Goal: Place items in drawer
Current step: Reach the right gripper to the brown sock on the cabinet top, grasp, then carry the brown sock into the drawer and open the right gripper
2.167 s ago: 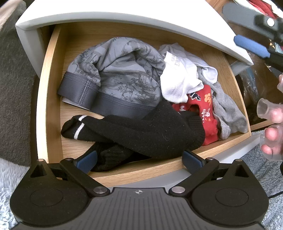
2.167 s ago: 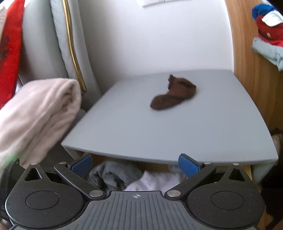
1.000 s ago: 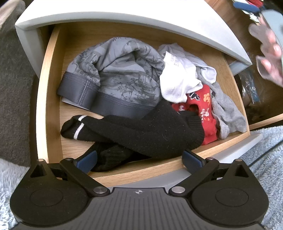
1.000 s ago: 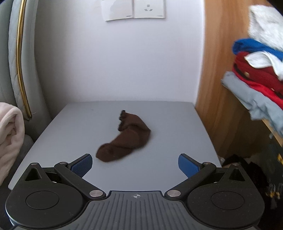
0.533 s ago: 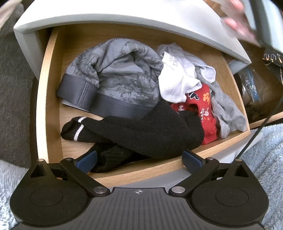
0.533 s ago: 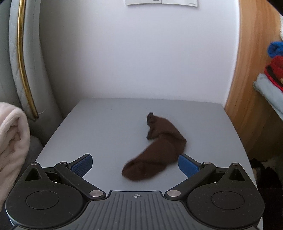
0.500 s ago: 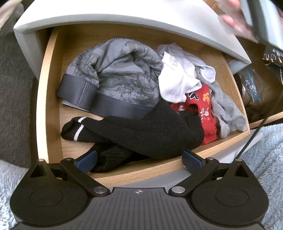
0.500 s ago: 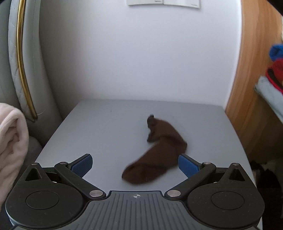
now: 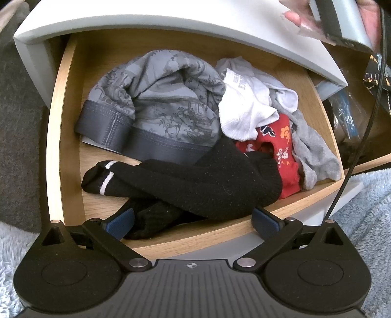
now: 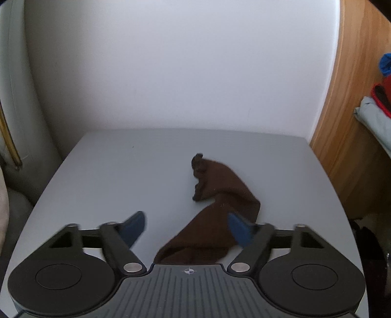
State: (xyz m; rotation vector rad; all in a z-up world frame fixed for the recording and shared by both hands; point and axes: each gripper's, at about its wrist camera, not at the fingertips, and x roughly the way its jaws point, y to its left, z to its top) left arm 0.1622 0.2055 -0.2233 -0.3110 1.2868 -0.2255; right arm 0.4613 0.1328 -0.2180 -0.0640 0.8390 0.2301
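Observation:
A brown sock (image 10: 220, 193) lies crumpled on the grey cabinet top (image 10: 110, 176). My right gripper (image 10: 185, 227) is low over the sock's near end, its jaws closing with the sock between them. The right pad (image 10: 238, 227) is at the sock's edge and the left pad (image 10: 133, 227) stands apart from it. My left gripper (image 9: 193, 223) hangs open over the front of the open wooden drawer (image 9: 63, 122). In the drawer lie a black sock (image 9: 195, 181), a grey patterned garment (image 9: 166, 102), white cloth (image 9: 244, 115) and a red printed piece (image 9: 281, 146).
A wooden wardrobe side (image 10: 354, 122) with folded clothes (image 10: 376, 115) rises right of the cabinet. A padded headboard with gold trim (image 10: 9, 137) is on the left. A hand (image 9: 300, 17) and a cable (image 9: 366, 122) show above the drawer. Pale fluffy rug (image 9: 366, 195) covers the floor.
My right gripper has come forward and down over the brown sock, and its jaws have narrowed around it. The left gripper and the drawer's contents have not moved.

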